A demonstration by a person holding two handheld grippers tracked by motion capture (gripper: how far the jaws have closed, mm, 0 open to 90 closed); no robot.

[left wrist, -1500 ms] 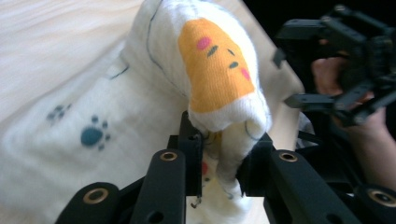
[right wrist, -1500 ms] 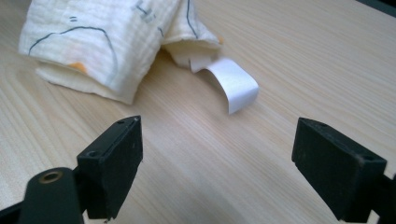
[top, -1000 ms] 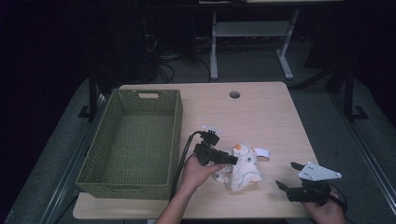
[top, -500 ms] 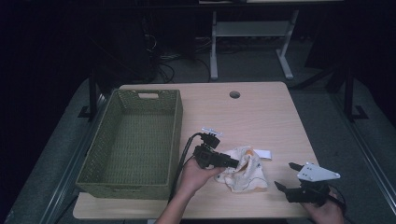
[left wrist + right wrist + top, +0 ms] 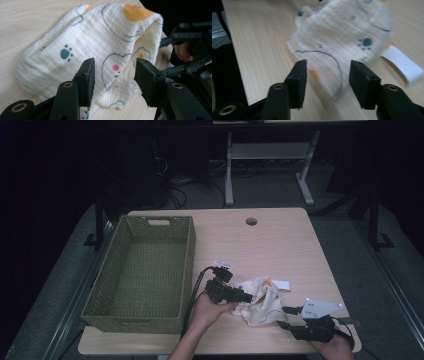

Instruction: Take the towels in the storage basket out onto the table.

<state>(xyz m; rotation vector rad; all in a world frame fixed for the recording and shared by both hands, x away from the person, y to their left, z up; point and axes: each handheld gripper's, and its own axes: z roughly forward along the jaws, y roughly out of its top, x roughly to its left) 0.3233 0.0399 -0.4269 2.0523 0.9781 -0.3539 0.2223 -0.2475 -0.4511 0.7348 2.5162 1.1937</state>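
Nearest the person's edge of the desk (image 5: 300,235), the right gripper (image 5: 285,316) is held low, its jaws apart; they have just been closing, and the near corner of the printed cloth (image 5: 257,301) lies between them, but the pads are not yet pressed on it. In the right gripper view the cloth (image 5: 342,42) is seen rumpled just ahead of the jaws, with a white strip (image 5: 403,63) lying beside it.

A little farther in, the left gripper (image 5: 248,296) is laid against the cloth's left side. Its jaws have been easing inward, yet in the left gripper view a gap is seen between both pads and the fabric (image 5: 100,45), so nothing is judged to be gripped.

The cloth rests in a loose heap on the desk, between the two grippers.

Farther to the left, the green woven basket (image 5: 102,292) stands with nothing in it.

The step in hand is judged to be taking hold of the cloth at two edges. Next, both pairs of jaws would need to be closed on a single layer before any lift.
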